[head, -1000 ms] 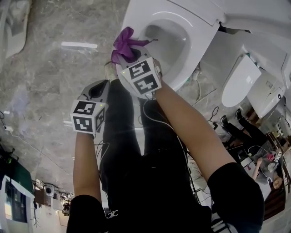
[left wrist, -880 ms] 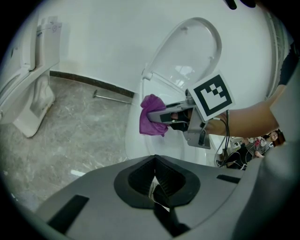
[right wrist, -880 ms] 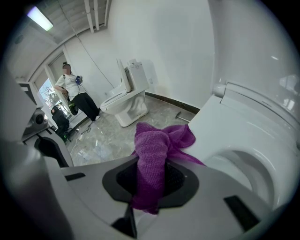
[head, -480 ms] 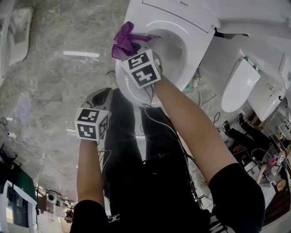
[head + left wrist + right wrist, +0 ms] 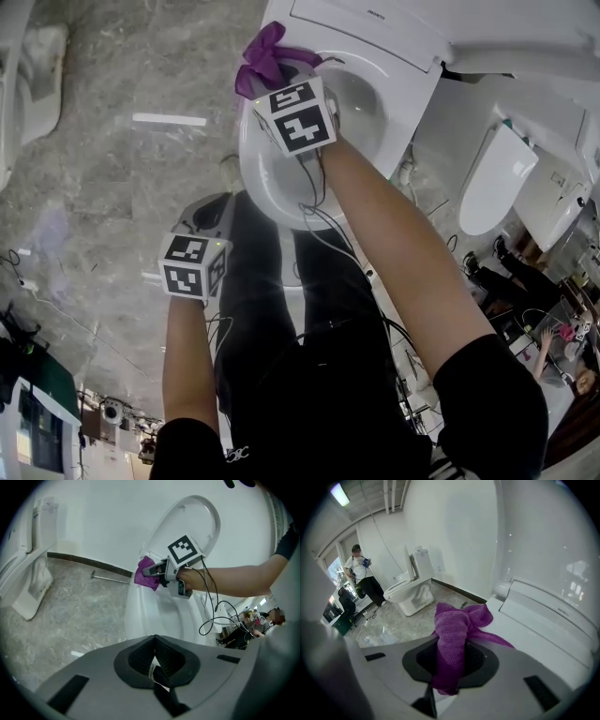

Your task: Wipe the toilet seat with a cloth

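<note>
The white toilet seat (image 5: 251,169) lies at the top of the head view, its lid (image 5: 199,517) raised. My right gripper (image 5: 279,84) is over the seat's left rim near the back, shut on a purple cloth (image 5: 264,58). In the right gripper view the cloth (image 5: 453,630) fills the jaws and drapes forward onto the white rim (image 5: 520,620). My left gripper (image 5: 214,195) hangs lower, apart from the toilet bowl, over the floor beside the person's legs. It is shut with nothing in it (image 5: 157,660). From the left gripper view, the cloth (image 5: 146,573) is pressed on the rim (image 5: 138,616).
Another toilet (image 5: 410,592) stands to the left on the marble floor (image 5: 94,206). More white fixtures (image 5: 497,169) crowd the right. Cables (image 5: 323,234) trail from the right gripper. A person (image 5: 358,571) stands far back by the doorway.
My right gripper has slid with the cloth along the left rim toward the back of the seat. The left gripper has dropped slightly lower in the view.
</note>
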Motion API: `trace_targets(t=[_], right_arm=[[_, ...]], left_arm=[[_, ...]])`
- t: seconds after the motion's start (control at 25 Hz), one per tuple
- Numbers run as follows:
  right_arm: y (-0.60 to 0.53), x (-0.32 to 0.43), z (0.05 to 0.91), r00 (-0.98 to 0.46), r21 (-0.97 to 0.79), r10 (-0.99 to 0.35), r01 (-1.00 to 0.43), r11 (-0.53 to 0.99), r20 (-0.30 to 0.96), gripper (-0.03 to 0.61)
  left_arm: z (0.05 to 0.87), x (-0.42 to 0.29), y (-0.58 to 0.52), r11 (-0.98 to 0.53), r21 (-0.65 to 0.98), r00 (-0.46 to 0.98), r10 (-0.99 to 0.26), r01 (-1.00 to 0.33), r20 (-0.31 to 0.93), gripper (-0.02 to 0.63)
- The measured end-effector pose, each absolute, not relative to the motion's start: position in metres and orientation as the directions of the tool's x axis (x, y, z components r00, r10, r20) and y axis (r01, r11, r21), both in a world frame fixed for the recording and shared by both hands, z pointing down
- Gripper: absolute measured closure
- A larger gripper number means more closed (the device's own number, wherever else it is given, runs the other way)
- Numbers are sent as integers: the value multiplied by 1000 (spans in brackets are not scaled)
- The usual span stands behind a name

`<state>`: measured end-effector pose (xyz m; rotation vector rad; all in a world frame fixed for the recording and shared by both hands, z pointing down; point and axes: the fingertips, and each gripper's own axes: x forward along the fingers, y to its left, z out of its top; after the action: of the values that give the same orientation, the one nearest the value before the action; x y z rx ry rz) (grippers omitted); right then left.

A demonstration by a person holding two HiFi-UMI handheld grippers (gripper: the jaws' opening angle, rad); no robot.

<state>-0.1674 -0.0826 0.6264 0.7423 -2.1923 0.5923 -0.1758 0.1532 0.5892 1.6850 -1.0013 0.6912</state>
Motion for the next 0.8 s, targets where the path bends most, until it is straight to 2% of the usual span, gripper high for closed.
trace_targets(t=[0.44,0.8], right_arm=[[-137,-145,625,-482,-181,-421,-795,579,769,497],[-160,-77,629,-413,-179,-491,-873,454,767,497]], left_arm=[[592,-175,145,-157,467,493,-270,-870,827,611],[595,-161,137,-183,470,503,-253,-864,827,611]])
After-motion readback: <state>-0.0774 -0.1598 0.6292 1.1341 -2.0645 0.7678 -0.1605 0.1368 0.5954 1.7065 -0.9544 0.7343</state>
